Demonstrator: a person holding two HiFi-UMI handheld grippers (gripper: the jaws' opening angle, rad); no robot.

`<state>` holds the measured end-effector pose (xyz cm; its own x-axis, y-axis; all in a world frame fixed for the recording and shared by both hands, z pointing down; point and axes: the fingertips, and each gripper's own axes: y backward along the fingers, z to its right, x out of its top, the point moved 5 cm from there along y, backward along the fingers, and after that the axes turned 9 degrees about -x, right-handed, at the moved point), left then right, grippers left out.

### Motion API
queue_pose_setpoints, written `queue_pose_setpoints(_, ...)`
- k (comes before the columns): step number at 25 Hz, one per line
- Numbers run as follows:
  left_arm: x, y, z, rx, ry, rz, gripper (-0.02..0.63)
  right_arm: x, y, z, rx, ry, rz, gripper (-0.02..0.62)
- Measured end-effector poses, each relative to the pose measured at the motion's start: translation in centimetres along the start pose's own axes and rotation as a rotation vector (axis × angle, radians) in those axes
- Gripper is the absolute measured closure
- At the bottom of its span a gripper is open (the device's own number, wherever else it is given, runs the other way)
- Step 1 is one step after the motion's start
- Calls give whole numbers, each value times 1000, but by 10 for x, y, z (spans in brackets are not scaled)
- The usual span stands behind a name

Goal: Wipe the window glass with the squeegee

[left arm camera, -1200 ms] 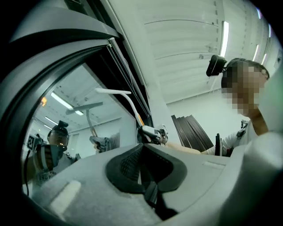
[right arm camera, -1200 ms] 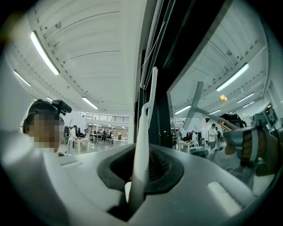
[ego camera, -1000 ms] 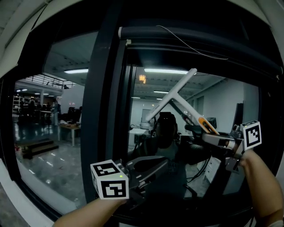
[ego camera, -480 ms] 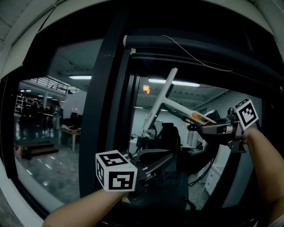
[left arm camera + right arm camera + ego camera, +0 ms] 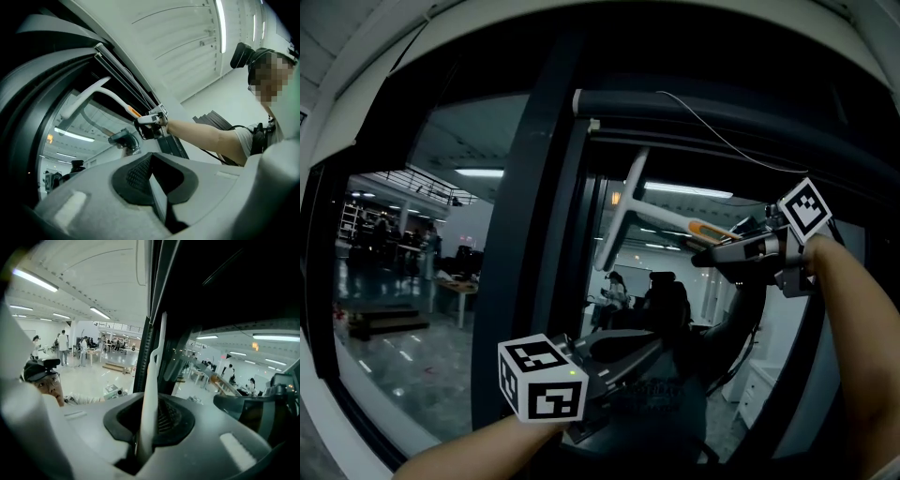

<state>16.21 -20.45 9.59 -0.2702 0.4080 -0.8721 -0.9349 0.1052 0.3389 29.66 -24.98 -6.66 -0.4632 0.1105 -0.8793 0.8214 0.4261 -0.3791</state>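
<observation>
I have the right gripper [image 5: 711, 253] clamped on the squeegee [image 5: 617, 211] handle, blade at the window glass [image 5: 431, 281] up-left of it, left gripper [image 5: 649, 343] closed and empty below it.

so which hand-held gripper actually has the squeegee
The right hand-held gripper, the higher one: its jaws are shut on the white squeegee handle. The left hand-held gripper, held lower, is shut with nothing between its jaws.

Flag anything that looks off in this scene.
Nothing spilled or damaged. Only the squeegee, clamped in the right gripper, sits askew: its blade stands almost upright rather than level. The left gripper is shut, empty.
</observation>
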Motion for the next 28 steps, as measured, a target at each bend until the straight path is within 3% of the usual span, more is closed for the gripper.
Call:
queue_pose_setpoints(5, 3, 14, -6, 49, 4, -5, 609, 23, -16, -6, 59, -8, -48, 552)
queue_pose_setpoints(9, 5, 23, -1, 73, 0, -3, 609, 30, -11, -3, 42, -40, -76, 552)
queue_pose_setpoints(14, 5, 27, 9, 76, -5, 1, 609, 31, -9, -9, 15, -49, -117, 552)
queue_pose_setpoints(28, 5, 21, 15, 61, -2, -5, 609, 27, -6, -7, 30, -104, -115, 551)
